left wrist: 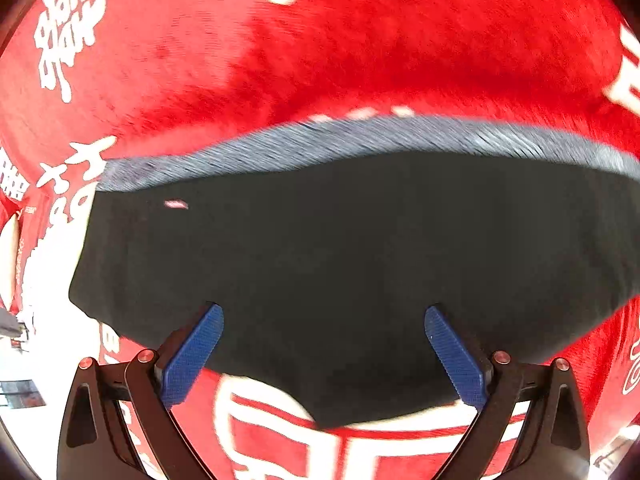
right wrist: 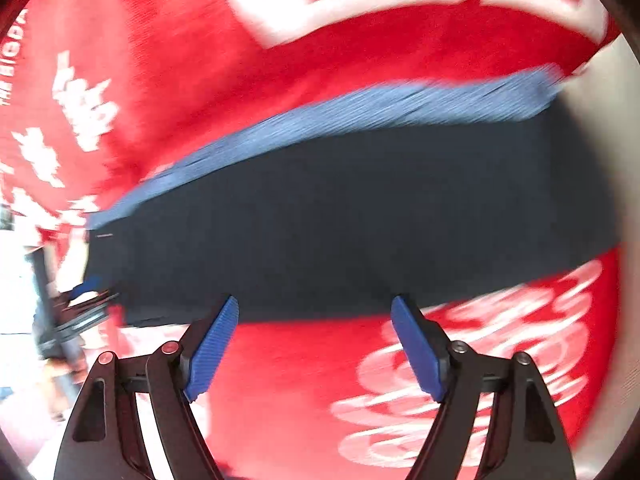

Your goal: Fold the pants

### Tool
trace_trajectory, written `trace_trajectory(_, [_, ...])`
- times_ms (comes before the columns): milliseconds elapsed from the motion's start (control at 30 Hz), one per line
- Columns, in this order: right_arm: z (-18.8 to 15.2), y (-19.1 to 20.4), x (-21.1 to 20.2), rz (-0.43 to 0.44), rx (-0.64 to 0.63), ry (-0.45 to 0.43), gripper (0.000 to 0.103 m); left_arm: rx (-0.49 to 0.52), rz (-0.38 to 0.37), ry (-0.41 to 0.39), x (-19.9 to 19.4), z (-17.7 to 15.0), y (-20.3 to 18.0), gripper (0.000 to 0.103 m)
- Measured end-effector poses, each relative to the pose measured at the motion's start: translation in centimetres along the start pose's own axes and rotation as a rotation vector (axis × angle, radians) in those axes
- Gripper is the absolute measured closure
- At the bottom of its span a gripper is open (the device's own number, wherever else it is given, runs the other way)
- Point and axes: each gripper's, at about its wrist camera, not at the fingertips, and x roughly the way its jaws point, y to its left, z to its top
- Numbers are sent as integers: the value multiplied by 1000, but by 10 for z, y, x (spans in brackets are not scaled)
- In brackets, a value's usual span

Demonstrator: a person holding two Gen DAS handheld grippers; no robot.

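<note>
Dark, nearly black pants [left wrist: 340,260] lie flat in a folded block on a red cloth, with a ribbed grey-blue waistband [left wrist: 360,136] along their far edge. My left gripper [left wrist: 322,308] hovers above the near part of the pants, open, with nothing pinched between its blue pads [left wrist: 192,356]. In the right wrist view the same pants [right wrist: 360,216] and waistband [right wrist: 360,108] run slantwise. My right gripper [right wrist: 315,298] stands open over the pants' near edge, and its blue pads [right wrist: 420,348] hold nothing. Both views are blurred.
A red cloth [left wrist: 360,60] printed with large white characters covers the surface under the pants [right wrist: 288,368]. A pale surface [right wrist: 600,128] shows past its right edge. At the far left, blurred dark bars and a blue piece [right wrist: 90,282] show, perhaps the other gripper.
</note>
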Motion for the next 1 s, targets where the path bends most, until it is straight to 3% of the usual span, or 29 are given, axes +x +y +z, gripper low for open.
trace_trajectory(133, [-39, 68, 52, 272, 105, 65, 25, -50, 38, -4, 21, 17, 55, 1])
trace_trajectory(233, [-56, 112, 92, 400, 169, 85, 33, -33, 72, -15, 44, 23, 84, 1])
trace_trajectory(300, [-58, 125, 116, 461, 211, 88, 36, -5, 97, 40, 75, 18, 104, 1])
trace_trajectory(367, [-67, 141, 140, 508, 250, 109, 43, -15, 51, 52, 87, 8, 108, 1])
trace_trajectory(467, [-71, 151, 160, 495, 263, 113, 44, 2, 35, 2, 83, 2, 109, 1])
trace_trajectory(700, [-65, 162, 168, 483, 270, 75, 48, 6, 16, -34, 88, -4, 117, 1])
trace_trajectory(733, [-64, 156, 164, 485, 284, 76, 66, 8, 16, -33, 88, -4, 118, 1])
trace_trajectory(767, [-60, 155, 162, 483, 297, 78, 97, 9, 17, -23, 88, -4, 119, 1])
trace_trajectory(1000, [-69, 169, 143, 387, 252, 48, 98, 42, 9, -2, 87, -12, 126, 1])
